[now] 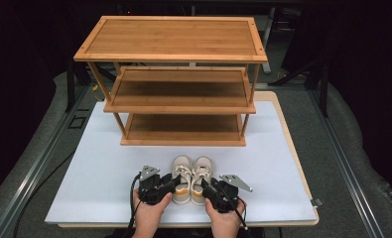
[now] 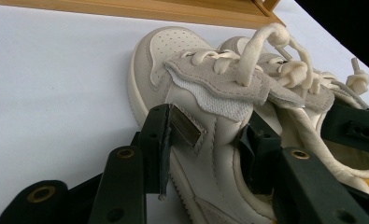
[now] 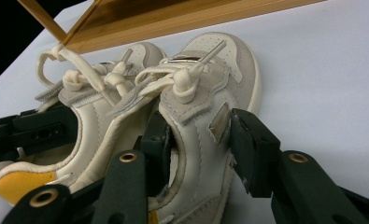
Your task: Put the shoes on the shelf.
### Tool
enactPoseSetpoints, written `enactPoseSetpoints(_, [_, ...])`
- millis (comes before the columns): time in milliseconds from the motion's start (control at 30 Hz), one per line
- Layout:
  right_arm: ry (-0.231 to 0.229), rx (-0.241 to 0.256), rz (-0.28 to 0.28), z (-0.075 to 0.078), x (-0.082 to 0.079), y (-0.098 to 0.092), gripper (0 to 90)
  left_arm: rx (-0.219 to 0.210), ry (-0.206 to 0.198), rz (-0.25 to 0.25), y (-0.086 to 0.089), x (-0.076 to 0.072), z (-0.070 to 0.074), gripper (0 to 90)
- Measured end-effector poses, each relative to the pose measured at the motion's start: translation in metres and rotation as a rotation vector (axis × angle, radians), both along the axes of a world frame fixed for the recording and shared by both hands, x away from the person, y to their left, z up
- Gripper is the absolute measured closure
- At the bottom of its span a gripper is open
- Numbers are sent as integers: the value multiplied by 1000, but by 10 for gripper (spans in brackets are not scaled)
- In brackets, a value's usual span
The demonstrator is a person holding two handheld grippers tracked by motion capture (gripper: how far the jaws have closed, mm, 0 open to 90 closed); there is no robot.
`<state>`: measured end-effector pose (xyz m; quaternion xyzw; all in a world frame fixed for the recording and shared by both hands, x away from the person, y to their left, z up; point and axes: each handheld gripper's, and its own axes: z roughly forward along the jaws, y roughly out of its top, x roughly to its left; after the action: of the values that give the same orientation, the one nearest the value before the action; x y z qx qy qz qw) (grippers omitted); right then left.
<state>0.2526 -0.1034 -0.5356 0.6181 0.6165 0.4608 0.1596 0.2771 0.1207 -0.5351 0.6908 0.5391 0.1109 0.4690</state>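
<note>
A pair of small cream shoes with yellow heel linings stands side by side, toes toward the shelf. My left gripper (image 1: 176, 182) (image 2: 208, 144) is shut on the outer side wall of the left shoe (image 1: 181, 171) (image 2: 191, 79), one jaw inside the opening and one outside. My right gripper (image 1: 203, 184) (image 3: 198, 144) is shut on the outer side wall of the right shoe (image 1: 203, 168) (image 3: 219, 60) in the same way. Both soles rest on the white mat (image 1: 109, 168). The laces are tied in loose knots.
A three-tier bamboo shelf (image 1: 183, 89) stands just beyond the shoes, all its boards bare; its bottom board (image 2: 173, 9) (image 3: 182, 18) lies close to the toes. The mat has free room left and right. Dark floor surrounds the table.
</note>
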Motion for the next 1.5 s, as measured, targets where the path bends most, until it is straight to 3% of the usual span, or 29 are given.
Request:
enactPoseSetpoints(400, [-37,18,-25,-2,-3,3,611,3,-24,-3,0,-1,0,600])
enactPoseSetpoints(767, [-16,11,-14,0,-1,2,610,-2,-8,-19,3,1,-1,604])
enactPoseSetpoints(1233, [-15,37,-14,-1,-1,3,618,16,-12,-21,3,4,4,607])
enactPoseSetpoints(1500, [-10,56,-16,2,1,4,618,2,-15,-18,6,7,8,608])
